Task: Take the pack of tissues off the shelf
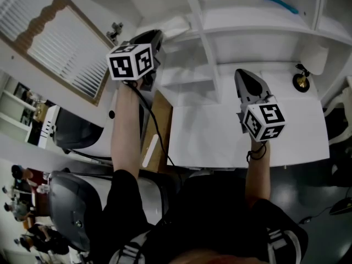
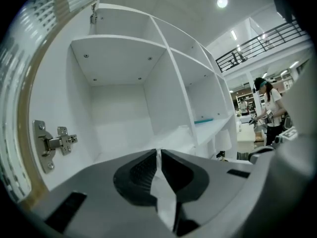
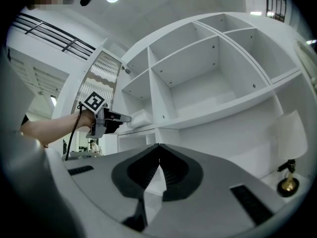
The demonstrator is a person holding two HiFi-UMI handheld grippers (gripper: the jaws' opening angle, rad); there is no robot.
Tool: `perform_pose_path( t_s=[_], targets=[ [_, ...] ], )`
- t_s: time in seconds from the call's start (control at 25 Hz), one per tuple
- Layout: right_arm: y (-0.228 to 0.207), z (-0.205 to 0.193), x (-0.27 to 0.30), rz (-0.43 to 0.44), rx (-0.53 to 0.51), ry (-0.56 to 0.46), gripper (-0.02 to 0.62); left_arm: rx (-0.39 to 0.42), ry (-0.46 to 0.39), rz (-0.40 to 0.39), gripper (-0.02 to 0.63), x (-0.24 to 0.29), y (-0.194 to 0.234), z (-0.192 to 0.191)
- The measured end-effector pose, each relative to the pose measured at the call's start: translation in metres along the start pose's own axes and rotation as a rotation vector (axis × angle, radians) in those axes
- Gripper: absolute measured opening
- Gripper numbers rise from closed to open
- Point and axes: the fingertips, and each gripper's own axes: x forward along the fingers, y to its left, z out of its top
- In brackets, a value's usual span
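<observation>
The white pack of tissues (image 1: 175, 25) sits at the front edge of a left compartment of the white shelf (image 1: 247, 23). My left gripper (image 1: 155, 37) is raised to it, its jaws closed on the pack's thin wrapper edge (image 2: 163, 192). From the right gripper view, the left gripper (image 3: 113, 119) grips the pack (image 3: 140, 118) at the shelf (image 3: 237, 103) front. My right gripper (image 1: 242, 75) hovers lower over the white desk, shut (image 3: 159, 146) with nothing between its pads.
A teal object (image 1: 279, 3) lies on a higher shelf board. A small brass bell (image 1: 300, 80) stands at the desk's back right. A metal hinge (image 2: 52, 143) sits on the cabinet's left wall. A grey chair (image 1: 71, 197) stands at lower left.
</observation>
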Motion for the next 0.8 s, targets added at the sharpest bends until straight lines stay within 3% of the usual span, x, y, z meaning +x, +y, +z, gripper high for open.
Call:
perform_pose_path(
  t_s=[0.32,0.8],
  targets=[
    [0.025,-0.005,-0.006,0.05,-0.023,0.023,0.02,-0.069,-0.106,0.022,0.035,-0.039,-0.017,-0.012],
    [0.048,-0.004,-0.022,0.095,-0.043,0.032,0.02,-0.102,-0.158,0.069,0.035,-0.09,-0.073,-0.053]
  ],
)
